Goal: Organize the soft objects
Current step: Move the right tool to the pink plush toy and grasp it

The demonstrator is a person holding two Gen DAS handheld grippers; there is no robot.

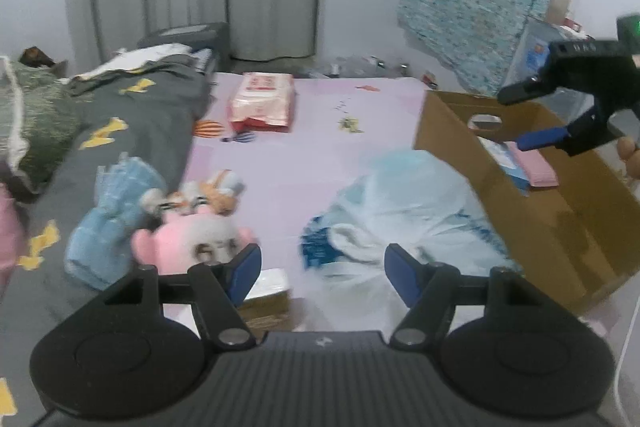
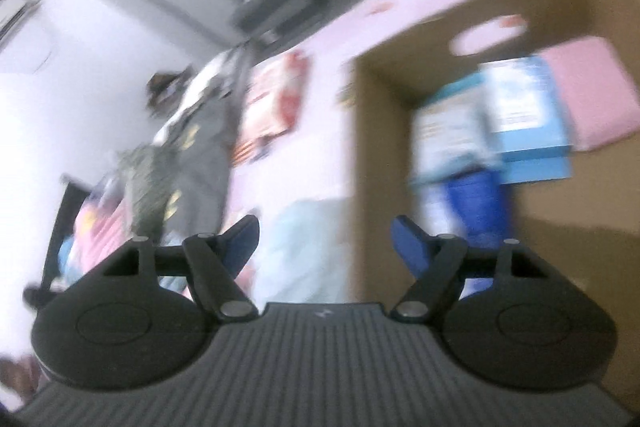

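A pink plush toy (image 1: pixel 188 243) lies at the near left of the bed (image 1: pixel 320 155), touching a blue plush (image 1: pixel 108 223) on its left. Near right, a pale blue plastic bag (image 1: pixel 408 203) rests against a cardboard box (image 1: pixel 560 227) holding what looks like 2 flat packs, blue and pink, though the view blurs. The left gripper (image 1: pixel 322 267) hangs low over the bed, fingers wide and empty. The right gripper (image 2: pixel 324 247) hovers above the box, fingers wide too. A tissue pack (image 1: pixel 262 103) sits far back.

Blurred cardboard box (image 2: pixel 440 75) beyond the right gripper's (image 2: pixel 325 247) spread jaws.
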